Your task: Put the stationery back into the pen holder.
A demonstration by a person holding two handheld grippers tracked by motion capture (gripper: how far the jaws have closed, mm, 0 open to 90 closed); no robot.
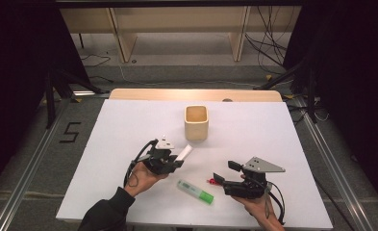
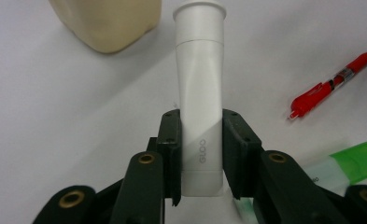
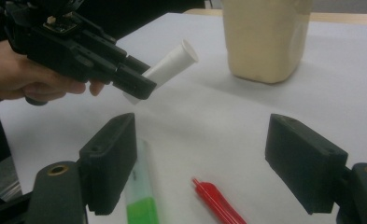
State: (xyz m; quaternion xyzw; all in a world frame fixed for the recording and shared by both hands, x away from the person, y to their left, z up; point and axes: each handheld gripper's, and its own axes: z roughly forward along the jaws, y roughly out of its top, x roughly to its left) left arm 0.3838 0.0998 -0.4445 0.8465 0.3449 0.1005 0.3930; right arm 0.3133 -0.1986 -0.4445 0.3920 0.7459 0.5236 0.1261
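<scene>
Tube [image 1: 184, 153], smooth white plastic, sits mid-frame in the high view, clamped in the left hand-held gripper [image 1: 177, 160] below a squarish wooden cup [image 1: 196, 122] on the white counter [image 1: 254, 130].

Left gripper view: jaws pinch its flat end, cap [image 2: 200, 11] at top.

Right gripper view: right hand-held gripper [image 3: 214, 163] jaws apart over a red pen [image 3: 218, 201] and green highlighter [image 3: 141, 200].

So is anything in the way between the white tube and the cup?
Nothing visible. The left gripper holds the white glue tube off the table, pointing toward the beige cup, with bare white tabletop between them.
</scene>
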